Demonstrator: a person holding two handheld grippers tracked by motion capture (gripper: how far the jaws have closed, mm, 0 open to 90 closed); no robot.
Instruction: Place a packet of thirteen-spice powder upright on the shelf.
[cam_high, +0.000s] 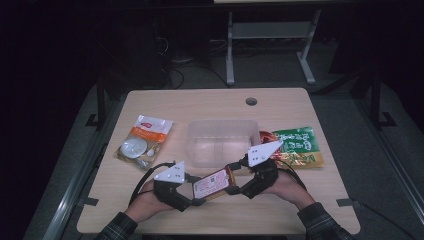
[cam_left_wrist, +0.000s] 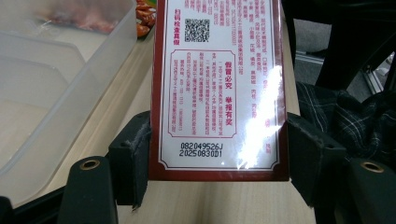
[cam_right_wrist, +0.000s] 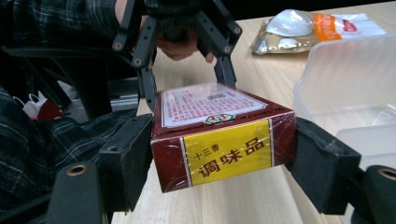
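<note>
1. A dark red seasoning box (cam_high: 214, 182) hangs just above the near edge of the table (cam_high: 290, 100), held level between the two grippers at about 6 o'clock from the clear plastic tub (cam_high: 223, 142).
2. The left gripper (cam_left_wrist: 217, 154) has its jaws partly apart and clamped on one end of the box; its pads press the box's two long edges, with the printed white label facing up.
3. The right gripper (cam_right_wrist: 224, 161) grips the opposite end, the one with the yellow panel. Its jaws are spread to the box's width and the pads sit against both sides.
4. Holding both ends likely keeps the box flat and steady, so either hand can let go and pass it to the other, or both can carry it toward the tub at 12 o'clock.
5. A white-and-orange packet (cam_high: 144, 140) lies at 9 o'clock of the tub, and a green packet (cam_high: 296, 146) at 3 o'clock; both lie untouched.
</note>
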